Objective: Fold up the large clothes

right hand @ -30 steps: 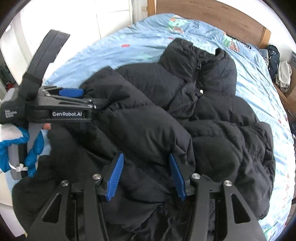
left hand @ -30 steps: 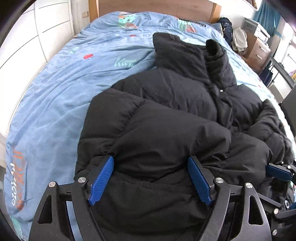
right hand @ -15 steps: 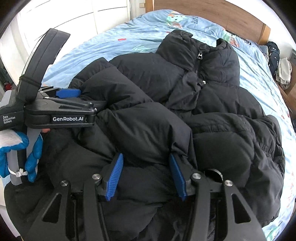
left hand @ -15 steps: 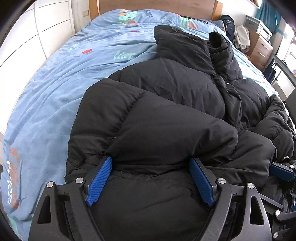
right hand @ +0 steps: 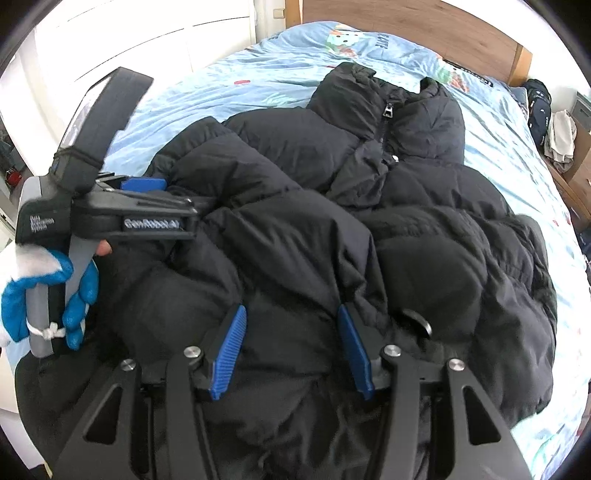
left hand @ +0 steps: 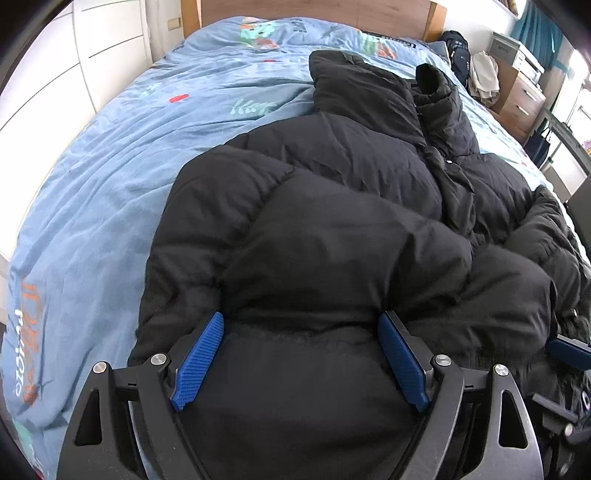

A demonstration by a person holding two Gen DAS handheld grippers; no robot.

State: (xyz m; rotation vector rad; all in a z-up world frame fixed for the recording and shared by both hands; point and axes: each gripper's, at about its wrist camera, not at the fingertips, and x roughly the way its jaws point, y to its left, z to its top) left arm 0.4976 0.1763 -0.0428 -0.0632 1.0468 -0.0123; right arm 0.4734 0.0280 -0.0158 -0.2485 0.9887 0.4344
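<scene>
A black puffer jacket [left hand: 332,229] is lying bunched on the blue bed [left hand: 110,177]. The left gripper [left hand: 301,354] is pinching a thick fold with jaws spread wide — the right gripper [right hand: 291,347] is pinching a narrower one.

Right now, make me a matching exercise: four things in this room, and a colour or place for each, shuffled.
Things:
1. jacket
2. bedcover
3. headboard
4. glove

Colour or place:
A. brown wood, at the far end of the bed
B. blue and white, on the hand with the left gripper
C. black, puffy, spread on the bed
D. light blue with printed pictures

Pairs: 1-C, 2-D, 3-A, 4-B
</scene>
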